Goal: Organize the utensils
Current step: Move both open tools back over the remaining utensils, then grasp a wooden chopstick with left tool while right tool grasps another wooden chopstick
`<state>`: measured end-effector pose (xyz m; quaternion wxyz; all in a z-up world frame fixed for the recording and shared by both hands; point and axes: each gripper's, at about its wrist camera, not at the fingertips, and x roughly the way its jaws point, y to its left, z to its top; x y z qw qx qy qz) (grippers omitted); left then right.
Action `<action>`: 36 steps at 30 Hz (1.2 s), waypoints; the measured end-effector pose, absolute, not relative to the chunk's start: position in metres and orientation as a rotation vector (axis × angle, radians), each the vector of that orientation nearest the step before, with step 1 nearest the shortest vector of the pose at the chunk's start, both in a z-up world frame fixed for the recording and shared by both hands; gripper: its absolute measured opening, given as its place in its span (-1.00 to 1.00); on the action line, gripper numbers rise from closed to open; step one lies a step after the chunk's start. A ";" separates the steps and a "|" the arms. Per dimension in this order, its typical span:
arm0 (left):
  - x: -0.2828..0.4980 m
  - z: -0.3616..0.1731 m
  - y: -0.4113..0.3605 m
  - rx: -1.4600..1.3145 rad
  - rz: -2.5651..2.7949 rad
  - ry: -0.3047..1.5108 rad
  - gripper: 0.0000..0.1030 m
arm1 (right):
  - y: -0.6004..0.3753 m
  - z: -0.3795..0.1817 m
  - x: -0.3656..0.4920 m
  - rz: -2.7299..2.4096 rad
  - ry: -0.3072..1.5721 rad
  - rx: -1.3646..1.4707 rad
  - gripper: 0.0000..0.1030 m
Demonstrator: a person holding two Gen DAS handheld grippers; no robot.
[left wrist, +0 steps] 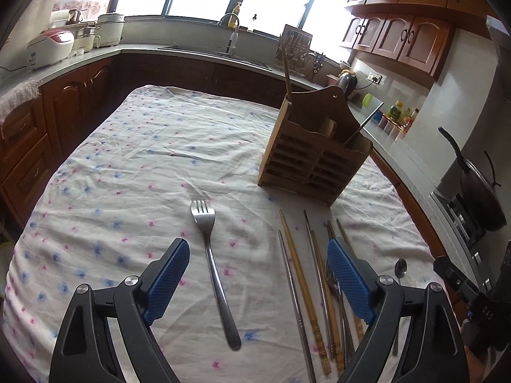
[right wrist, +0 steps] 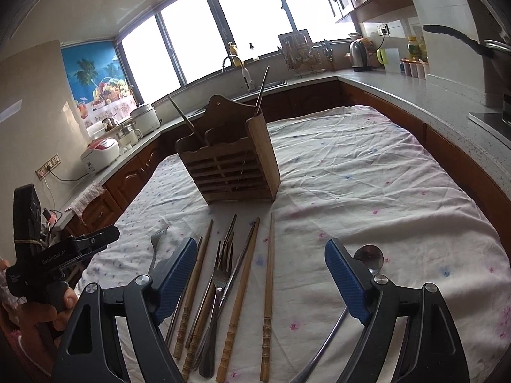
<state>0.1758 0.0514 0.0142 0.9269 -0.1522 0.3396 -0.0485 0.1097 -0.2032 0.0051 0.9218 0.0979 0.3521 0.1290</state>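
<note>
A wooden utensil holder (left wrist: 313, 156) (right wrist: 230, 166) stands on the cloth-covered table, with a wooden stick and a metal stick poking out of it. In the left wrist view a steel fork (left wrist: 210, 255) lies between the fingers of my open left gripper (left wrist: 257, 252), lower down on the cloth. To its right lie several wooden and metal chopsticks (left wrist: 300, 284). My right gripper (right wrist: 261, 249) hangs open over those chopsticks (right wrist: 270, 271) and a second fork (right wrist: 220, 274). A spoon (right wrist: 369, 255) (left wrist: 400, 268) rests by its right finger. Neither gripper holds anything.
The table wears a white floral cloth (left wrist: 143, 146) (right wrist: 367, 175). Kitchen counters with a sink (left wrist: 230, 48), a rice cooker (left wrist: 51, 48), a kettle (right wrist: 359, 52) and a wok (left wrist: 482, 191) surround it. A hand (right wrist: 60, 303) holds the left gripper (right wrist: 80, 249) at the left edge of the right wrist view.
</note>
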 end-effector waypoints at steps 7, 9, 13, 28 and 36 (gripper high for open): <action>0.191 0.013 0.045 -0.287 -0.103 0.723 0.69 | -0.200 0.001 0.121 0.278 0.734 0.183 0.55; 0.196 0.012 0.042 -0.276 -0.104 0.733 0.68 | -0.200 -0.003 0.127 0.278 0.749 0.182 0.46; 0.207 0.009 0.034 -0.258 -0.113 0.760 0.59 | -0.199 -0.015 0.141 0.280 0.807 0.189 0.04; 0.296 -0.018 -0.001 -0.192 -0.200 0.947 -0.20 | -0.187 -0.052 0.200 0.304 0.983 0.175 -0.36; 0.339 -0.037 -0.014 -0.162 -0.220 1.002 -0.46 | -0.179 -0.067 0.222 0.299 1.034 0.132 -0.54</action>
